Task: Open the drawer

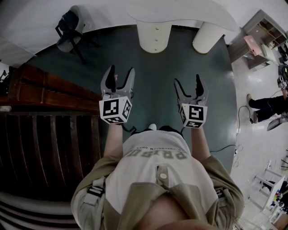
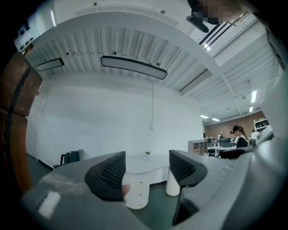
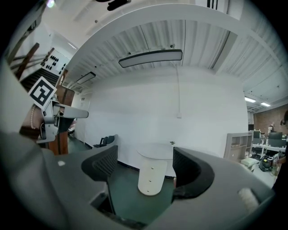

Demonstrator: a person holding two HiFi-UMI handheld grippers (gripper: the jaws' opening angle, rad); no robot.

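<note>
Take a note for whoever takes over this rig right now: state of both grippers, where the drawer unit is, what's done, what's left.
Left gripper: open, nothing between its fingers, held in the air.
Right gripper: open and empty too.
Drawer unit: the rounded white pedestal with three knobs, under the white table. It is straight ahead across the green carpet, and neither gripper touches it.
Done: nothing yet; the drawer fronts all look shut.
Left: step up to the unit, close one gripper on a knob, and pull that drawer out.
</note>
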